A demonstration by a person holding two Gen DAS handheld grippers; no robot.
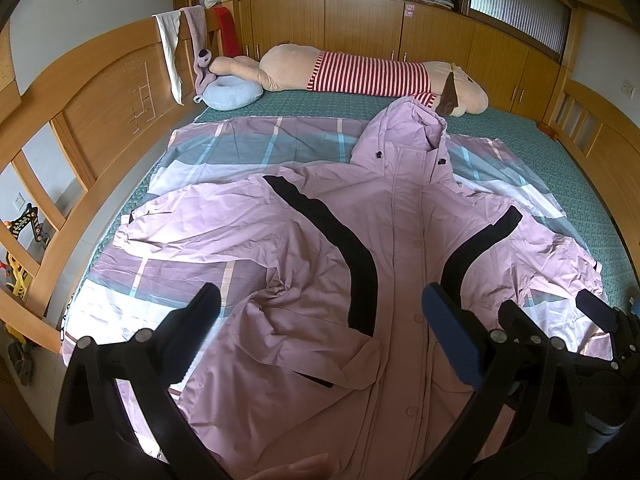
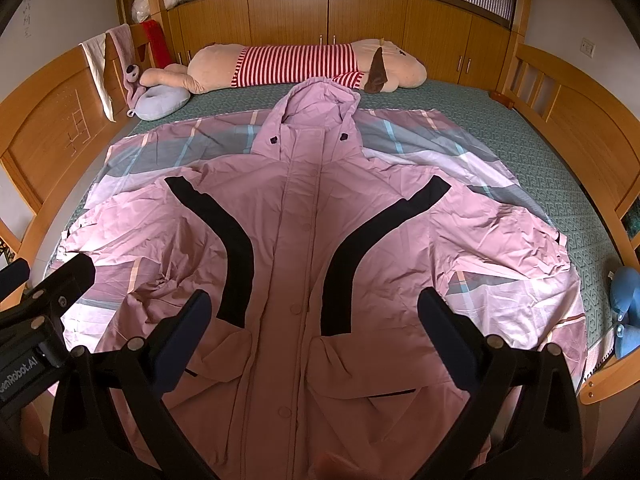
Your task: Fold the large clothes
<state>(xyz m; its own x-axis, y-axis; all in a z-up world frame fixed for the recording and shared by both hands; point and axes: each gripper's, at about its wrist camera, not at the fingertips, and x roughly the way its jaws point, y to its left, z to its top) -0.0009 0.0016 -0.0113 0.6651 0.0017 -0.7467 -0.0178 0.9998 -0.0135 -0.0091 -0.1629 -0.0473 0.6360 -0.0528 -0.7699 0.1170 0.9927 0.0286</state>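
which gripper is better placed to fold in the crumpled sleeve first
Left, probably. The left gripper hangs open over the jacket near its bunched sleeve. The right gripper is open too but sits over the centre placket, farther from that sleeve.

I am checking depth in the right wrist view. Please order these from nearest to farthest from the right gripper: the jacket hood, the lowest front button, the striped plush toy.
From the right gripper:
1. Lowest front button of the pink jacket, low centre, between the open fingers.
2. Jacket hood, upper centre.
3. Striped plush toy, along the far edge of the bed, just behind the hood.
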